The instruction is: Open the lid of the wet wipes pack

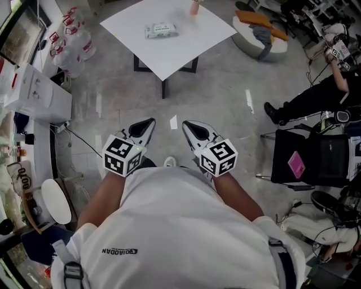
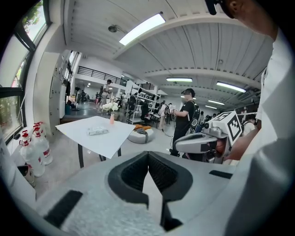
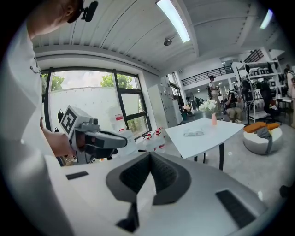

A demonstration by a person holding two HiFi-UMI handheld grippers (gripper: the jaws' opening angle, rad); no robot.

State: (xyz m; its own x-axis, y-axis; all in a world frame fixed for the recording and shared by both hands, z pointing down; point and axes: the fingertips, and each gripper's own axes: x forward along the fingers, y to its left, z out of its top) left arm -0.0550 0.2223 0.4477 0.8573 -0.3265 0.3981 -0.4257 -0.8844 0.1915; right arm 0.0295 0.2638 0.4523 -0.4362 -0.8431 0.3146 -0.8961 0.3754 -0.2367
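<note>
White wet wipes pack [image 1: 161, 30] lies flat on the tabletop [image 1: 169, 53], near its middle and clear of every edge. A pink vase [image 1: 195, 7] stands at the tabletop's far corner. Bare floor [image 1: 225, 107] separates the tabletop from the left gripper [image 1: 148, 123] and right gripper [image 1: 189, 125]. Both grippers' fingers are closed tip to tip and hold nothing.

Floor [image 1: 214, 107] was grey polished stone, glossy with reflections. White square table [image 1: 186, 39] stood on dark legs, near a round pouffe [image 1: 248, 42]. Large dark-framed window [image 3: 87, 99] gave daylight. Strip lights [image 2: 142, 28] lit the ribbed white ceiling [image 2: 198, 46]. Water bottles [image 1: 73, 42] were clustered left of the table.
</note>
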